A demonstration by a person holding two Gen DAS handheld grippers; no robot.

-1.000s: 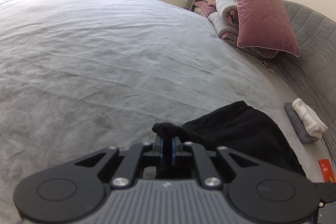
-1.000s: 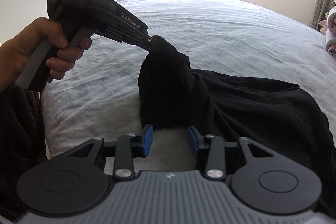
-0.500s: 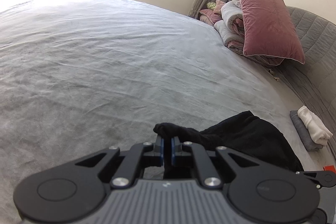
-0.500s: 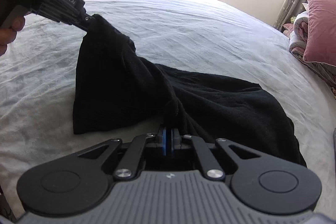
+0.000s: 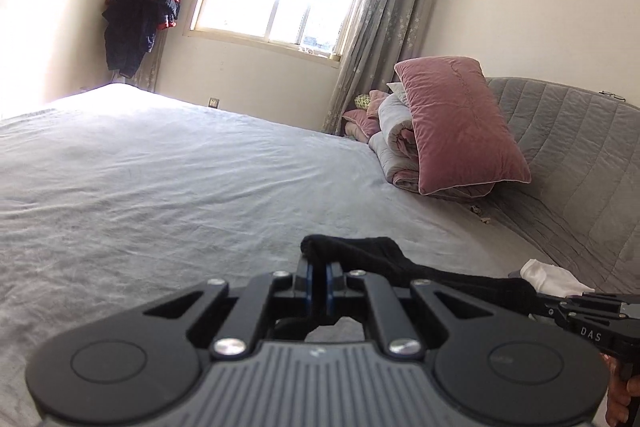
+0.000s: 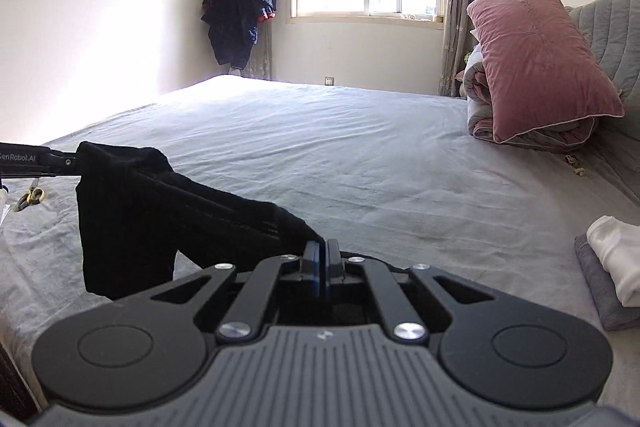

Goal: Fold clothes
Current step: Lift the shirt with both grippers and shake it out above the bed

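Above the grey bed (image 6: 360,155), both the left gripper (image 5: 318,273) and right gripper (image 6: 321,253) are clamped on the black garment (image 6: 132,211), stretched aloft unfolded, beside two folded pieces (image 6: 612,267).

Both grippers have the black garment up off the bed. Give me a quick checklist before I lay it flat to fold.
1. Left gripper shut on the black garment: ok.
2. Right gripper shut on it: ok.
3. Top edge taut between the grippers: not ok, it sags.
4. Garment hanging untwisted: cannot tell, lower part hidden.
5. Bed ahead free for laying: ok.
6. Folded pile away from the drop spot: ok, it lies far right.
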